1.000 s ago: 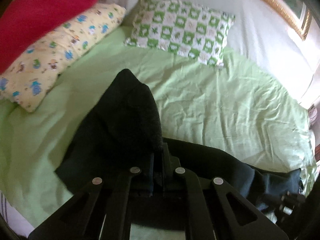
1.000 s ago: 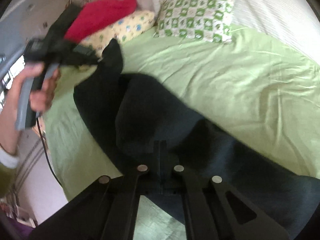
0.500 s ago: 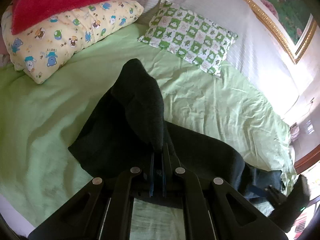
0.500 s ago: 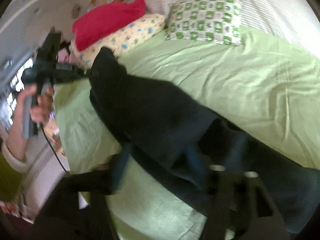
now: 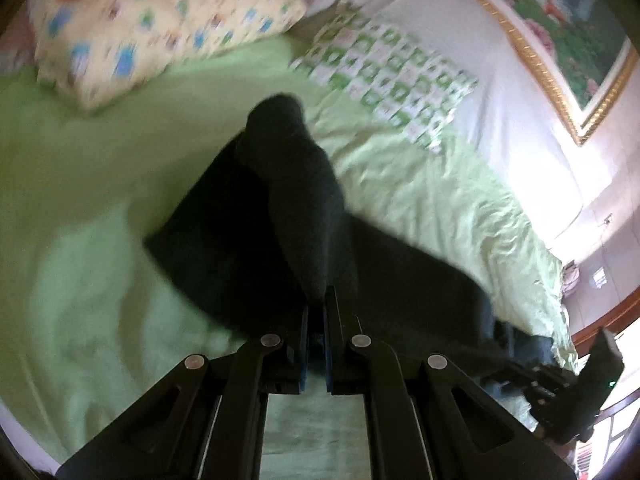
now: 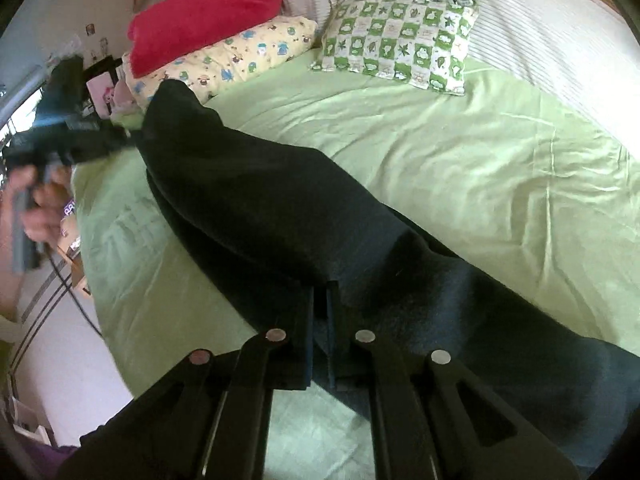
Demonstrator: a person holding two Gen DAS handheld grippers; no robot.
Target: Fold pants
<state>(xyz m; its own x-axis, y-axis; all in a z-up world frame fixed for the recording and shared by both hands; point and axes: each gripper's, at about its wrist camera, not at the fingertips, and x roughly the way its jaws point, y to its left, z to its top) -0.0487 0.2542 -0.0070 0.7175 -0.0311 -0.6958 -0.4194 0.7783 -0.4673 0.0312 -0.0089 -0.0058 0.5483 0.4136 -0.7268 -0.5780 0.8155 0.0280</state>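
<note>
Dark pants (image 5: 304, 200) lie stretched across the green sheet (image 5: 420, 184), one end lifted off the bed. My left gripper (image 5: 316, 304) is shut on that raised end, which stands up as a dark peak above its fingers. In the right wrist view the pants (image 6: 280, 208) run from lower right to upper left. My right gripper (image 6: 320, 296) is shut on a fold near their middle. The left gripper (image 6: 116, 138) shows there too, at the far end of the pants, held by a hand (image 6: 36, 204). The right gripper (image 5: 504, 376) appears dimly at the left wrist view's lower right.
A yellow cartoon-print pillow (image 6: 240, 56) with a red blanket (image 6: 204, 20) on it and a green checked pillow (image 6: 400, 40) lie at the head of the bed. A gold-framed picture (image 5: 560, 40) hangs behind. The bed's edge drops to the floor on the left (image 6: 60, 340).
The left gripper has come lower and nearer the pillows with the pants end. The right gripper's jaws stood apart half a second ago and are now shut on the pants again.
</note>
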